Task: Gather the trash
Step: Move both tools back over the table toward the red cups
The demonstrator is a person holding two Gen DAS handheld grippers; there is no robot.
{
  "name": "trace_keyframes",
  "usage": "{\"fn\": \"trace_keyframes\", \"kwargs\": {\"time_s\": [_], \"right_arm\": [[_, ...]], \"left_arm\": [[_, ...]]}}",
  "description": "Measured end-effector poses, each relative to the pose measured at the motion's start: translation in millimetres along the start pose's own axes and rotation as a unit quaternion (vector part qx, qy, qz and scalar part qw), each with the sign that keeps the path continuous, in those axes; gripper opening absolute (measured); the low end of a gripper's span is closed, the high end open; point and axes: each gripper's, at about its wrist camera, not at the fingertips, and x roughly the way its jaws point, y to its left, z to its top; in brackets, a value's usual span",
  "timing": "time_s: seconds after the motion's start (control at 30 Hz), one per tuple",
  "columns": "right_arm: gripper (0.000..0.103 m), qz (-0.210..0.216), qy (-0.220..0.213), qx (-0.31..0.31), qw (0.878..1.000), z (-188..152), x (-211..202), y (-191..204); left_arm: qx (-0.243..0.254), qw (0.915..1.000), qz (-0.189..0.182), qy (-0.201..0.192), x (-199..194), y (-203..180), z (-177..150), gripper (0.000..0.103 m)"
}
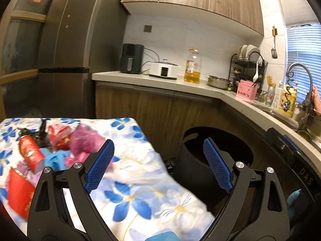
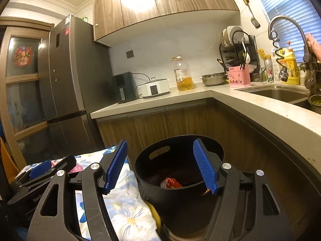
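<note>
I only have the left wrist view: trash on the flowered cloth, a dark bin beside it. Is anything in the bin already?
Observer: Yes, the right wrist view looks into the black bin; a red wrapper lies at the bottom.
Operator: Where is the right gripper?
Observer: The right gripper is above the bin's mouth, open and empty.
Operator: Can it see my gripper?
Observer: Yes, the left gripper shows over the flowered cloth.

- The floral cloth (image 1: 140, 196) is lying soft and creased, its finish matt.
- The black bin (image 2: 180, 204) is looking like smooth, dull plastic.
- The fridge (image 2: 74, 70) is showing brushed, faintly gleaming metal.
- The cabinet doors (image 2: 160, 0) are reflecting lamplight off wood-grain fronts.
- The pads (image 1: 100, 166) are showing a rough, gridded blue texture.
- The bowl (image 2: 213, 79) is shining like polished steel.
</note>
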Motion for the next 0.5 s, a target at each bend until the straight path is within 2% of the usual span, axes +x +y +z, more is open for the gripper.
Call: {"fn": "trace_keyframes", "kwargs": {"time_s": [0.5], "right_arm": [[0.067,0.037,0.012,-0.012,0.999,-24.0,-40.2,50.6]], "left_arm": [[-0.006,0.9988,0.048,-0.009,-60.5,48.2,-13.6,0.089]]}}
